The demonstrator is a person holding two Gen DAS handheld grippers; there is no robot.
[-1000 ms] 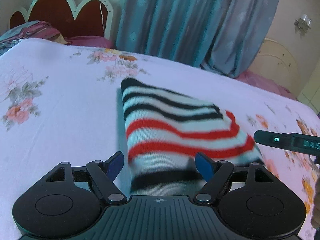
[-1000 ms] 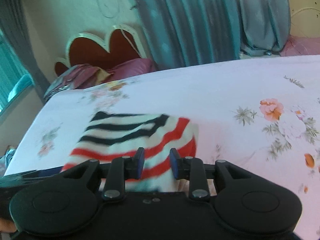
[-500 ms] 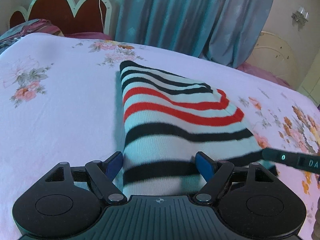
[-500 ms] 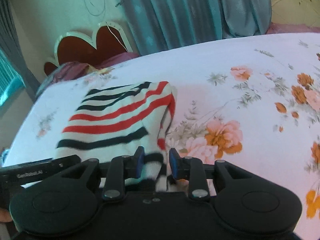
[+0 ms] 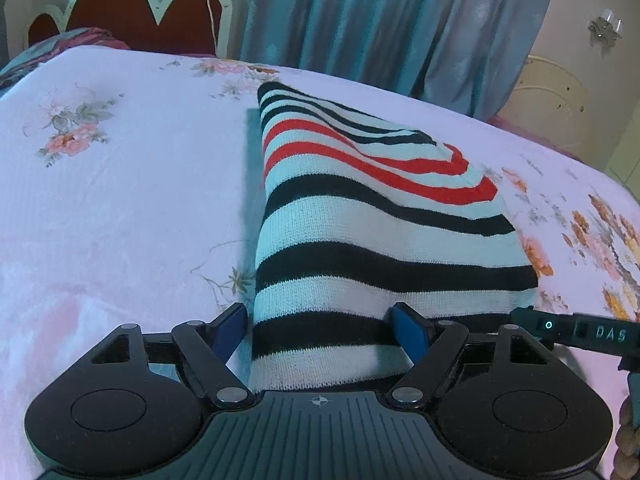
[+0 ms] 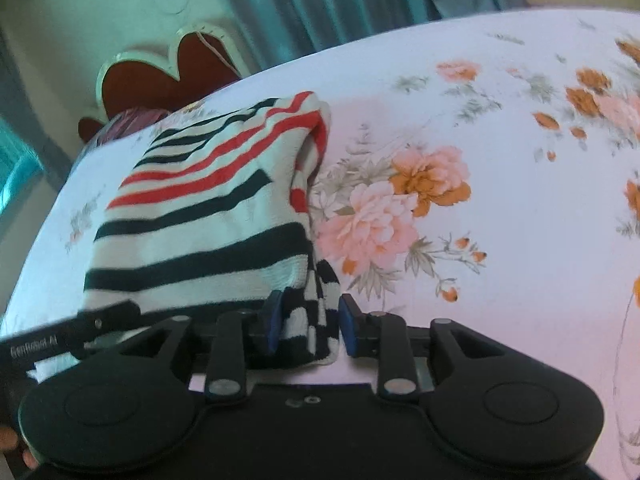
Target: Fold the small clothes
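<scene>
A knit garment [image 5: 360, 200] striped white, black and red lies folded on the flowered bed sheet [image 5: 120, 200], its near end raised toward me. That end runs between the wide-set fingers of my left gripper [image 5: 318, 312]. The left pad stands just beside the cloth's edge, and the right pad lies against fabric that spreads past it. My right gripper [image 6: 310, 300] is shut on the bunched right corner of the garment [image 6: 208, 208]. Each gripper shows at the edge of the other's view as a black bar: the right gripper [image 5: 580, 332] and the left gripper [image 6: 60, 340].
The sheet [image 6: 520, 240] stretches wide to both sides of the garment. A red scalloped headboard [image 5: 132, 12] and a dark pillow [image 5: 60, 40] stand at the far left end. Blue curtains [image 5: 380, 20] hang behind the bed. A hand's fingers [image 5: 628, 432] show at the right edge.
Both grippers have come down and drawn back toward the near side with the garment's end. More black stripes now show, and the cloth lies lower and longer over the sheet.
</scene>
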